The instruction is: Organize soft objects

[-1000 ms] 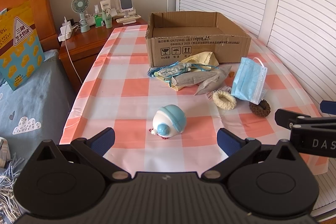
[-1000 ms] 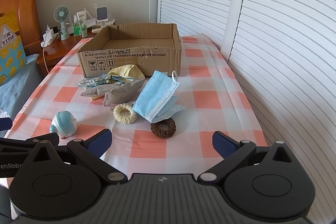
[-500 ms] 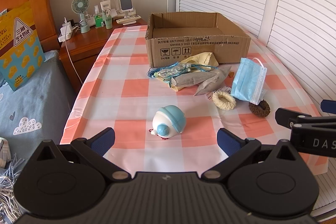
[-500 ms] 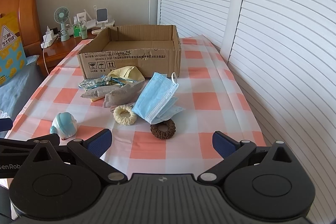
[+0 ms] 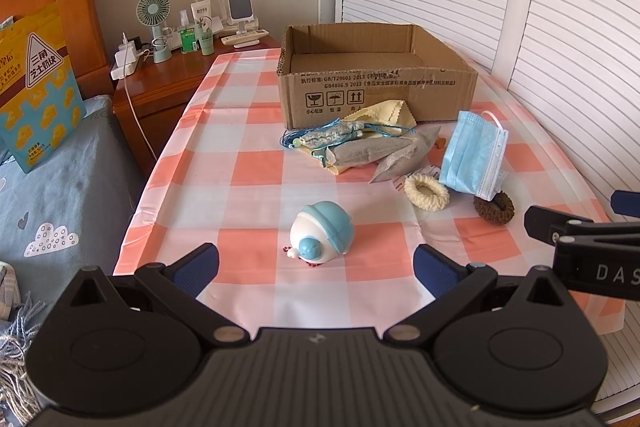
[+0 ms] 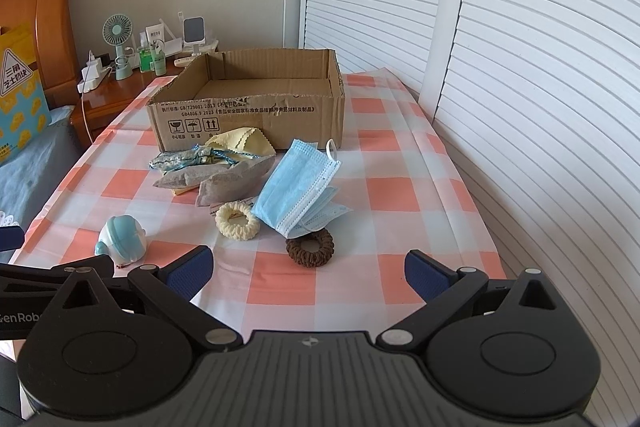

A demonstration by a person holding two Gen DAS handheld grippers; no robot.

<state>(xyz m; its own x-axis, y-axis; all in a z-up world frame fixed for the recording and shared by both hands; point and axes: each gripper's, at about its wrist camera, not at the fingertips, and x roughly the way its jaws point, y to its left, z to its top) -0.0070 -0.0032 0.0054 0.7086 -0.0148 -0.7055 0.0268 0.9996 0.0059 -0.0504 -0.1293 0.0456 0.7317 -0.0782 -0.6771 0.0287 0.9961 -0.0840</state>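
A: Soft items status?
B: All on the checked pink-and-white tablecloth (image 5: 248,171), loose in front of the open brown cardboard box (image 6: 248,107), which looks empty, presumably the bin

A: Grippers?
B: Left gripper (image 5: 316,265) jaws wide, nothing held, facing the round blue-and-white plush toy (image 5: 322,231); right gripper (image 6: 308,269) jaws wide, nothing held, nearest the brown knitted scrunchie (image 6: 310,247)
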